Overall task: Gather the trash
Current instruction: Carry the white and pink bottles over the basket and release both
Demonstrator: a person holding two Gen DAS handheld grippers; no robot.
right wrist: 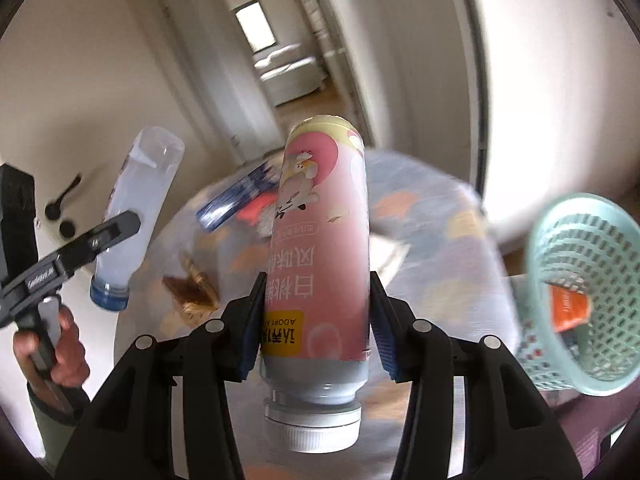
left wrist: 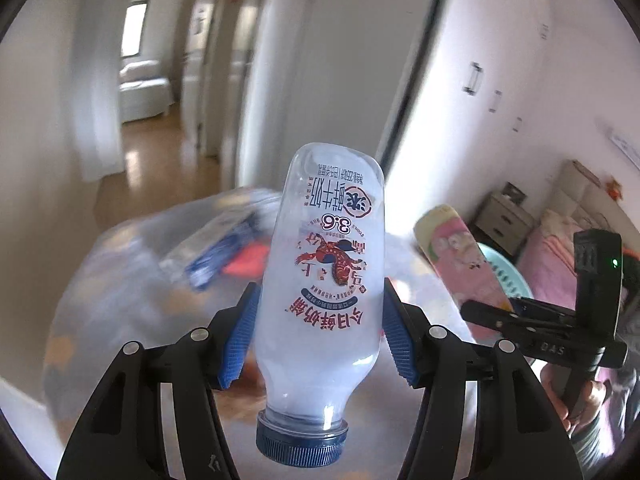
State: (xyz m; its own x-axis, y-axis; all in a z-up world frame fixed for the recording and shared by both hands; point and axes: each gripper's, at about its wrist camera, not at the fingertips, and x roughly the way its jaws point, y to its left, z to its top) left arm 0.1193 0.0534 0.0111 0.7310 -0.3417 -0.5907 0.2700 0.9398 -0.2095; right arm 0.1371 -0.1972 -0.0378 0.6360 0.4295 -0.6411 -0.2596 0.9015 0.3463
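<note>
The clear milk bottle (left wrist: 320, 280), held cap-down, bears upside-down print: a large "3.6" and red Chinese characters. The pink bottle (right wrist: 320, 248) carries a yellow patch reading "ADOPT A", partly hidden. The other gripper's (left wrist: 496, 312) black bar shows "DAS".

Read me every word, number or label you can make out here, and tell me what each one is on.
"3.6": clear bottle, printed upside down.
"今日鲜奶铺": same bottle, red, upside down.
"ADOPT A": yellow patch on the pink bottle; rest cut off.
"DAS": right claw body.
Small print on both bottles: too small or blurred.
</note>
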